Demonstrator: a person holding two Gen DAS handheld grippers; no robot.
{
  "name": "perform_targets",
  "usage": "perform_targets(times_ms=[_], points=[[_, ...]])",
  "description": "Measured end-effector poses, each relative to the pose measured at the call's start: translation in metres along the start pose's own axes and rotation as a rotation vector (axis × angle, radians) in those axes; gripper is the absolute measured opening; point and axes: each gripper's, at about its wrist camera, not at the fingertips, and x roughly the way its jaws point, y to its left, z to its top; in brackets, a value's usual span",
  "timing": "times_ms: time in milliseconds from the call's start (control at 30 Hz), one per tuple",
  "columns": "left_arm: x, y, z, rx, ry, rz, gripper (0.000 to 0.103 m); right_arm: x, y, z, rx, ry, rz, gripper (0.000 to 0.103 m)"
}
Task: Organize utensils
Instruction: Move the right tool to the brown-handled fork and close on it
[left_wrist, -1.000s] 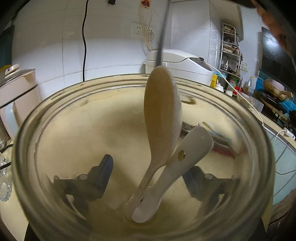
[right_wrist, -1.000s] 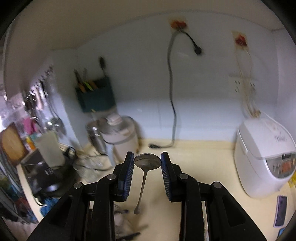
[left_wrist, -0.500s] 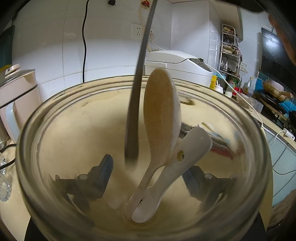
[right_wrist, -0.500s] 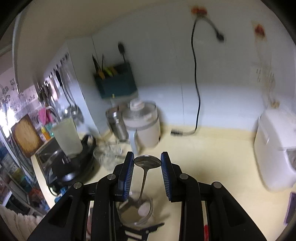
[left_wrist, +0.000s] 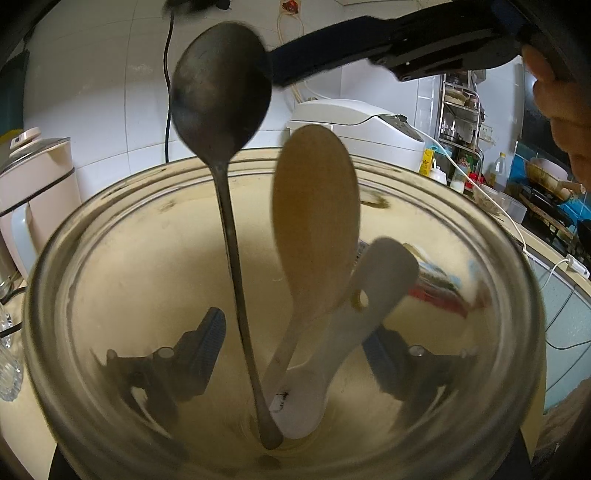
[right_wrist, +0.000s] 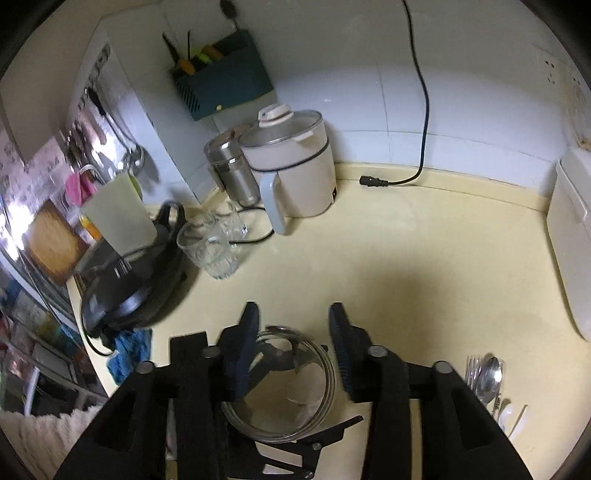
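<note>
My left gripper (left_wrist: 293, 332) is shut on a wide glass jar (left_wrist: 110, 229); its pads show through the glass on both sides. A metal spoon (left_wrist: 221, 92) stands in the jar, handle down and bowl up. Beside it lean a tan rice paddle (left_wrist: 317, 206) and a white paddle (left_wrist: 373, 295). My right gripper (right_wrist: 295, 328) hovers over the jar (right_wrist: 330, 384). Its jaws are opening, and the pads stand clear of the blurred spoon bowl (right_wrist: 280, 330) between them. In the left wrist view one of its fingers (left_wrist: 369, 37) and a hand (left_wrist: 565, 110) cross the top right.
More spoons and forks (right_wrist: 487, 376) and a white spoon (right_wrist: 513, 417) lie on the cream counter (right_wrist: 424, 266) at the right. A white electric pot (right_wrist: 291, 162), a glass mug (right_wrist: 210, 247) and a black griddle (right_wrist: 136, 280) stand at the back left, a rice cooker (right_wrist: 572, 240) at the right edge.
The right gripper came down over the jar with the metal spoon, handle first. Its jaws have widened and let go of the bowl; the spoon now stands in the jar.
</note>
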Motion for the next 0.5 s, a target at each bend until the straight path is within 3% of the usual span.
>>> perform_targets(times_ms=[167,333,500], points=[[0.002,0.002,-0.001,-0.002,0.006,-0.002,0.080,-0.041,-0.038,-0.002,0.118,-0.086,0.013,0.042],[0.002,0.003,-0.001,-0.004,0.005,-0.002,0.080,-0.081,-0.100,-0.027,0.228,-0.125,-0.114,0.043],[0.002,0.004,-0.001,-0.005,0.006,-0.004,0.080,-0.098,-0.165,-0.067,0.365,-0.096,-0.275,0.043]])
